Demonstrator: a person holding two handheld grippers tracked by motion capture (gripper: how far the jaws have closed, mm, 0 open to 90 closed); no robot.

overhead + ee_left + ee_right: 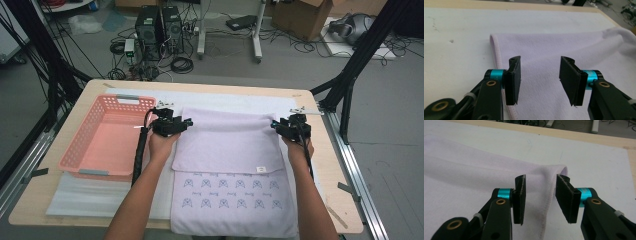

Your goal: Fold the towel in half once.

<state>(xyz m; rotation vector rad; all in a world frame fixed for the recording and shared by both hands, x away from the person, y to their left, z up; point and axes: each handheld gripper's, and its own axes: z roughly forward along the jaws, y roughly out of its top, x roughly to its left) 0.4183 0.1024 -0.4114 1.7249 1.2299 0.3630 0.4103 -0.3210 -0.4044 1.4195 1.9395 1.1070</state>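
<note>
A pale lilac towel (227, 145) lies on the white mat, its far part folded back over itself, its near part showing a blue printed pattern (230, 192). My left gripper (186, 123) hovers at the fold's far left corner, jaws open, with the towel (541, 57) and its hem beneath them. My right gripper (275, 125) sits at the far right corner, open too, straddling the towel's edge (549, 195). Nothing is held in either one.
A pink plastic basket (80, 150) stands left of the towel, beside my left forearm. The white mat (85, 195) covers most of the wooden table (330, 165). Black frame posts rise at both far corners; computers and cables lie on the floor beyond.
</note>
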